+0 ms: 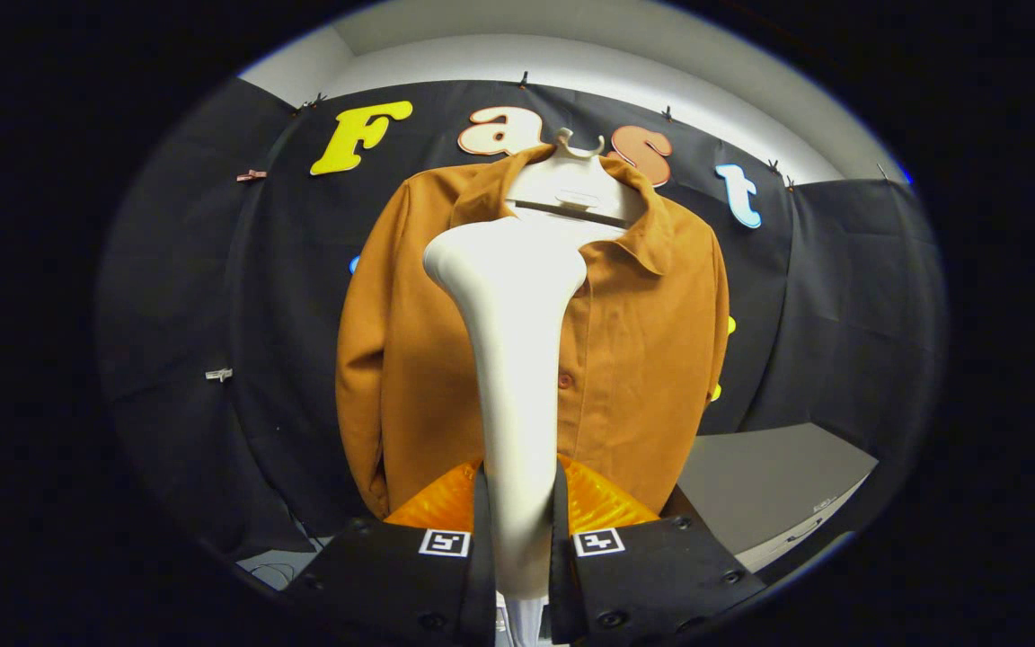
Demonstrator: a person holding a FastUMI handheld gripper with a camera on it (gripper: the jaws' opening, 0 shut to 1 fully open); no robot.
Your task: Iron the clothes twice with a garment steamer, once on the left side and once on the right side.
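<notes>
while the gripper pinches the garment steamer handle between both fingers, its head sits before the hanging shirt collar.

Tongs closed on the handle of the garment steamer, one finger pressed flat to each side of it. Fingers parallel and level, pointing straight forward, the narrow gap between them taken up entirely by the handle. Upright carry, no visible tilt.
</notes>
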